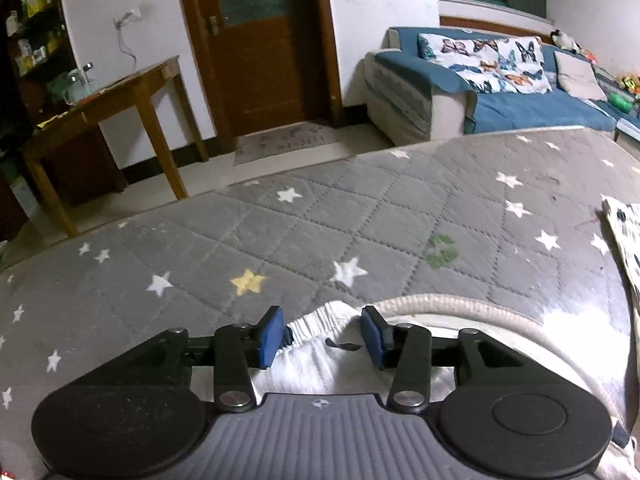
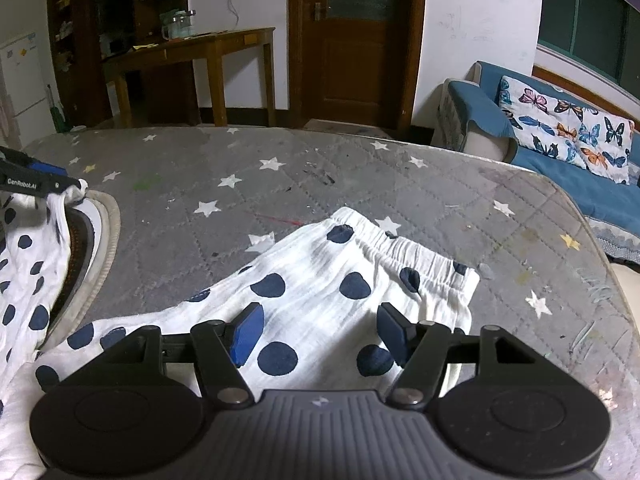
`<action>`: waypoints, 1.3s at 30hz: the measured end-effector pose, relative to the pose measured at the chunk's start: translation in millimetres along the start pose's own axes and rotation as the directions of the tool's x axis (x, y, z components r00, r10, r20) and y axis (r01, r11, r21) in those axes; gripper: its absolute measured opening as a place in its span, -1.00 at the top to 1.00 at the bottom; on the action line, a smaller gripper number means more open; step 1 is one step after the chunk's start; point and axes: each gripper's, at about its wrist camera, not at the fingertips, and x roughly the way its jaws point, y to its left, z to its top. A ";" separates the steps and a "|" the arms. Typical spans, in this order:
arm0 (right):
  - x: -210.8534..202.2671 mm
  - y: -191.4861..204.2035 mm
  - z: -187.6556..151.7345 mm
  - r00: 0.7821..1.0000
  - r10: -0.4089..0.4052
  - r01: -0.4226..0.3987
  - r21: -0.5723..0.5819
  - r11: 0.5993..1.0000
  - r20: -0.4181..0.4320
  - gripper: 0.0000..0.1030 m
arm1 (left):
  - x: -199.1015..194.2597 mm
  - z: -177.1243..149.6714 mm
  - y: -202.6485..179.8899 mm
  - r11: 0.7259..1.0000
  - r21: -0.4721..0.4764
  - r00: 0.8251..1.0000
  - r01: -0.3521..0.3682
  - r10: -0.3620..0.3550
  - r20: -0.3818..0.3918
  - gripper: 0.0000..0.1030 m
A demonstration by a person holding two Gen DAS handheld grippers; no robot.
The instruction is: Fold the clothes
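The left gripper [image 1: 322,338] hung open over the pants' [image 2: 332,288] waistband. The right gripper [image 2: 316,334] gaped open above them on the mat [image 2: 320,176].

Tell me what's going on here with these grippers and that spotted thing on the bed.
A person is folding white polka-dot pants on a grey star-patterned quilt. The right gripper is open, hovering over the pants just short of the elastic waistband. The left gripper is also open, straddling another bunched elastic edge of white fabric. Nothing is clamped yet.
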 end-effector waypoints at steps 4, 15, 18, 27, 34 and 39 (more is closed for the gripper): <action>-0.8 -2.1 -2.3 1.000 0.004 -0.004 0.003 1.000 0.004 -0.26 | 5.3 -7.5 -2.1 1.000 0.011 1.000 0.005 -0.005 -0.008 0.08; 1.0 -6.2 2.2 1.000 -0.001 0.001 -0.006 1.000 0.008 -0.26 | -11.9 5.9 -17.6 0.992 0.091 0.980 -0.091 0.073 0.185 0.70; 3.8 -10.9 6.0 1.000 -0.010 0.010 0.001 1.000 0.013 -0.26 | -11.9 11.3 -18.2 0.992 0.052 0.966 -0.114 0.098 0.238 0.69; 32.1 -24.7 24.8 1.000 -0.018 0.018 0.015 1.000 0.025 -0.26 | -9.1 7.0 -20.1 0.999 0.022 0.983 -0.047 0.042 0.180 0.48; 37.7 -28.3 43.8 0.998 -0.047 0.047 0.015 0.999 0.048 -0.29 | -32.5 -3.9 -28.8 0.998 0.028 0.989 0.058 -0.062 0.137 0.43; 7.8 -23.4 31.9 0.998 -0.031 0.031 0.001 1.000 0.046 -0.29 | -66.9 -22.8 -55.8 0.982 0.085 0.977 0.167 -0.177 0.121 0.42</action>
